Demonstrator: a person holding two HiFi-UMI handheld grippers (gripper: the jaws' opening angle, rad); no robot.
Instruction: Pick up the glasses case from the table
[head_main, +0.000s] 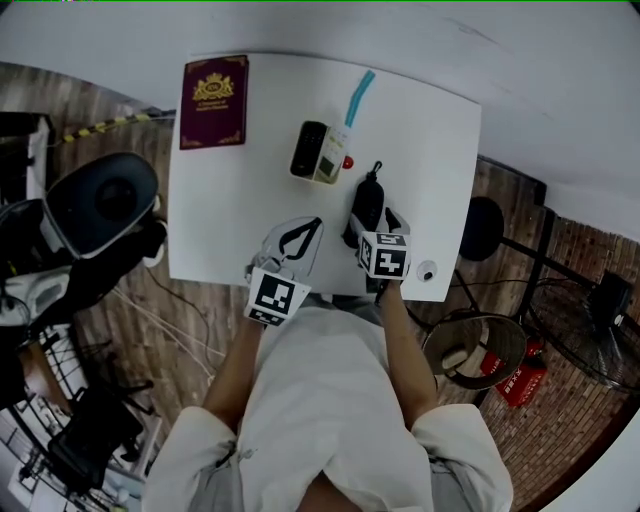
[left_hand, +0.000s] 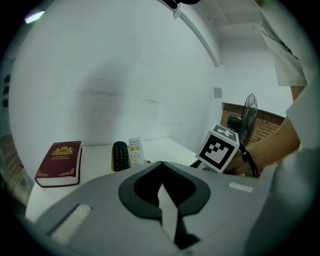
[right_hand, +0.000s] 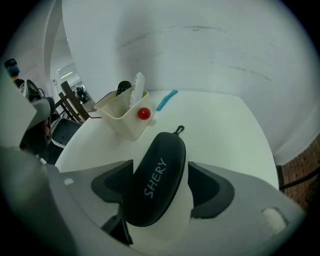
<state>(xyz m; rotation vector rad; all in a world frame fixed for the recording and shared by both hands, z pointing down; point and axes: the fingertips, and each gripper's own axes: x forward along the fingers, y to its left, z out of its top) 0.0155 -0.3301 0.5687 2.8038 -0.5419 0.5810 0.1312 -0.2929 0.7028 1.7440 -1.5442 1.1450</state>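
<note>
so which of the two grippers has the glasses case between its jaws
The right gripper: its jaws stand apart on either side of the black glasses case. The left gripper has its jaws together, nothing between them.

The black glasses case (right_hand: 156, 182) carries the white word "SHERY" along its lid.

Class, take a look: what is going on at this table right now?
A person stands at a white table with a hand-held gripper in each hand. The right hand-held gripper straddles the black glasses case, jaws open on either side and not yet clamped; the case lies flat on the table. The left hand-held gripper is shut and empty, near the table's front edge. A maroon book and a box of remotes sit further back.
</note>
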